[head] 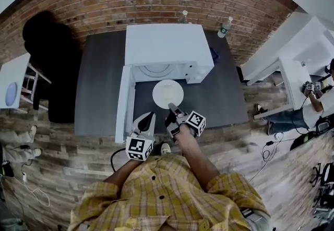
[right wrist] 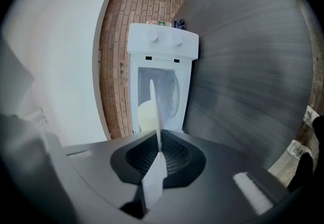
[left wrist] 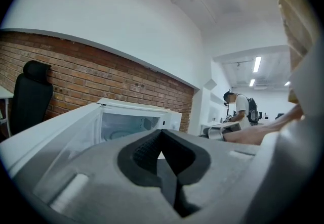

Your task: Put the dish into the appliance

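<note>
A white microwave [head: 167, 47] stands on a dark grey table [head: 99, 84], its door [head: 123, 102] swung open to the left. My right gripper [head: 171, 107] is shut on the near rim of a white plate [head: 167, 93], which hangs level just in front of the open cavity. In the right gripper view the plate [right wrist: 154, 112] shows edge-on between the jaws of the right gripper [right wrist: 158, 149], with the microwave [right wrist: 162, 84] straight ahead. My left gripper [head: 150, 115] hovers beside the door's near end, shut and empty. In its own view the left gripper [left wrist: 169, 154] faces the microwave [left wrist: 132, 122].
Two bottles [head: 183, 16] [head: 225, 26] stand at the table's far edge by the brick wall. A black chair [head: 47, 58] is at the left. White desks and another person [head: 313, 99] are at the right. The open door walls off the cavity's left side.
</note>
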{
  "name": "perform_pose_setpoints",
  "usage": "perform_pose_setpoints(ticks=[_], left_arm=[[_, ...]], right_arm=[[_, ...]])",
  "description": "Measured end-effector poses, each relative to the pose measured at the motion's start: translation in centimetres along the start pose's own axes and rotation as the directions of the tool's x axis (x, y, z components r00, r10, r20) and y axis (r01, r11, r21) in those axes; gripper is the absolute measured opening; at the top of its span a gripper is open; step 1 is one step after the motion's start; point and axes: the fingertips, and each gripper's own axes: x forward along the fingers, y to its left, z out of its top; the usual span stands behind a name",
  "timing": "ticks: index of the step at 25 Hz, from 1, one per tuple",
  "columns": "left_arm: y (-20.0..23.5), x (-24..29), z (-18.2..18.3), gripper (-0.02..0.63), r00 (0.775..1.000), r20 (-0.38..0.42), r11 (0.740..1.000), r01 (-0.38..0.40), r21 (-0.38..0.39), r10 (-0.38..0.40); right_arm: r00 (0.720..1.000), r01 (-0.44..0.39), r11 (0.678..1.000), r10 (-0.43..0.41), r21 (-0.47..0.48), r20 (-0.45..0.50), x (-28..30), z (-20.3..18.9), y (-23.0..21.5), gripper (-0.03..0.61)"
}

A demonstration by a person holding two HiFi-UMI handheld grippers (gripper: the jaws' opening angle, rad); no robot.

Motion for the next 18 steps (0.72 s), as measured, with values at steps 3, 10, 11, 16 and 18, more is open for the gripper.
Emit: perform_pose_setpoints(ticks=[3,10,11,16,18], left_arm=[[0.1,0.6,0.0,-0.002,1.0,-0.003,1.0,-0.008,0.005,0.008],[0.6,2.0,-0.2,-0.002,1.0,-0.007,1.0,-0.031,0.005,0.031],[0.7,2.2,-0.3,-0.002,0.999,-0.008,0.999,-0.036,0.004,0.036],[1.4,2.6,-0.5,-0.002,0.998,-0.017,0.998,-0.064,0.0,0.064],[1.9,2.9,-0.5,-0.002,0.997,-0.016,0.997,-0.077,-0.001,0.077]], right_arm=[[1.0,0.002,1.0,-0.002,0.006,-0.014,1.4,0.6,-0.2,0.02],[1.0,0.011,1.0,-0.011,0.007,-0.016,5.1,3.3,-1.3,0.02],[1.0,0.01,1.0,-0.01,0.012,-0.016,5.6,3.6,-1.4,0.02],[0.999,0.026,1.0,-0.026,0.009,-0.031,7.7,4.7,-2.2,0.021],[0.999,0.03,1.0,-0.03,0.001,-0.035,8.7,5.2,-2.6,0.023]])
